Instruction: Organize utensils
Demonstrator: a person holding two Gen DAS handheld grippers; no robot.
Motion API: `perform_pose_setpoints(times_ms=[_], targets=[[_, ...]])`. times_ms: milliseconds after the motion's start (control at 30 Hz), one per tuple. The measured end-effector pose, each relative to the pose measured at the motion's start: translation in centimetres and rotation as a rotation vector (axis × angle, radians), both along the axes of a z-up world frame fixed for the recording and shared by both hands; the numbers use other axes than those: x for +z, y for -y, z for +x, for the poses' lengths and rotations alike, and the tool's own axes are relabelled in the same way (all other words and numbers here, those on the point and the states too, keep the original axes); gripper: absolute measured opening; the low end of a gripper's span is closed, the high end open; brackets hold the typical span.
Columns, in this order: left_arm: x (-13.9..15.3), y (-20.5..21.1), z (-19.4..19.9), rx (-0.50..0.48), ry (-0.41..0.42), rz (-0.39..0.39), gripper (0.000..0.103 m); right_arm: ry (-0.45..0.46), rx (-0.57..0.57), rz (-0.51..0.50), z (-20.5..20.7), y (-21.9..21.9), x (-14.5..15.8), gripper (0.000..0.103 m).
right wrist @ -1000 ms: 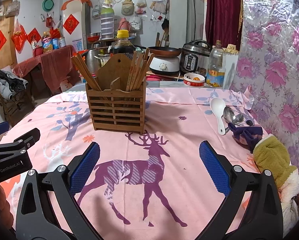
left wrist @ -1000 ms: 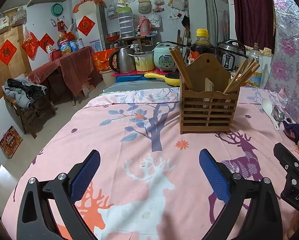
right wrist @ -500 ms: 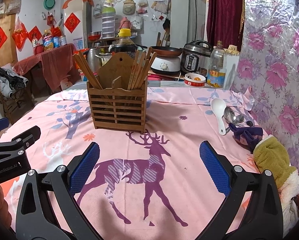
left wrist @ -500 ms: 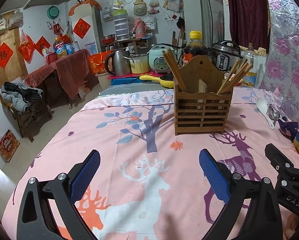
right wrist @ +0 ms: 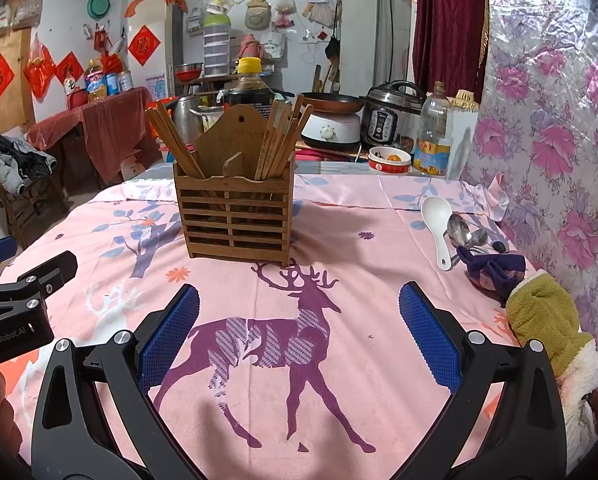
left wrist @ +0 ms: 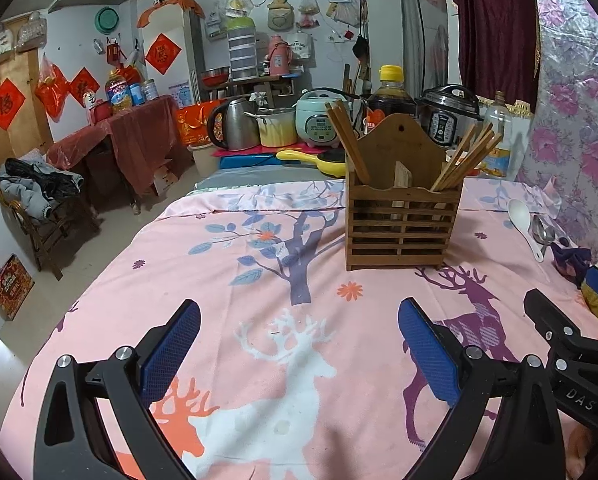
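Observation:
A slatted wooden utensil holder (left wrist: 403,224) (right wrist: 237,216) stands on the pink deer-print tablecloth with chopsticks (right wrist: 275,140) leaning in both of its compartments. A white ladle-style spoon (right wrist: 437,226) (left wrist: 525,220) and metal spoons (right wrist: 465,234) (left wrist: 543,232) lie at the table's right side. My left gripper (left wrist: 299,348) hovers open over the cloth, well short of the holder, with nothing between its fingers. My right gripper (right wrist: 299,332) is open too, above the purple deer, left of the spoons.
A dark purple cloth (right wrist: 493,270) and a green and cream mitt (right wrist: 547,320) lie by the spoons against the flowered wall. Behind the table stand a soy sauce bottle (right wrist: 249,86), rice cookers, a kettle and a small bowl (right wrist: 389,159). A chair with clothes (left wrist: 31,196) is far left.
Both grippers drifted slightly, so the holder sits a little further left in the left wrist view. Both stay open; nothing was grasped.

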State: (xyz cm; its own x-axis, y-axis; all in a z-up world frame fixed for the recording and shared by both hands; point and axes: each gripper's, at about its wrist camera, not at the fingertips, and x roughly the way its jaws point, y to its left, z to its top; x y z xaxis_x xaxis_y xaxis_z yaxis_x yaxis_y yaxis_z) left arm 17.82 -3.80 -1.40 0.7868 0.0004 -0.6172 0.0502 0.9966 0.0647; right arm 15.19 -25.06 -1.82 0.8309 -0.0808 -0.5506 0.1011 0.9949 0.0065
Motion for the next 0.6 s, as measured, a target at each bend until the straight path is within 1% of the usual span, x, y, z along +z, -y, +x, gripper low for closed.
perform_pose_setpoints(times_ms=[200,367,433,500,600], targets=[[0.02,-0.01,0.01,0.0,-0.001,0.002,0.097,0.001,0.0,-0.001,0.0,-0.04,0.01,0.097],[-0.16,0.13,0.2,-0.006,-0.017,0.006,0.097,0.0,0.0,-0.001,-0.01,-0.03,0.01,0.097],[-0.27,0.16,0.33,0.008,-0.017,0.009,0.097,0.002,-0.001,-0.002,-0.01,0.03,0.02,0.097],[-0.22,0.05,0.28,0.005,-0.016,-0.001,0.097,0.001,0.0,-0.001,-0.01,-0.02,0.02,0.097],[-0.14,0.12,0.16,0.005,-0.009,0.005,0.097,0.0,-0.001,-0.001,0.01,0.01,0.0,0.097]])
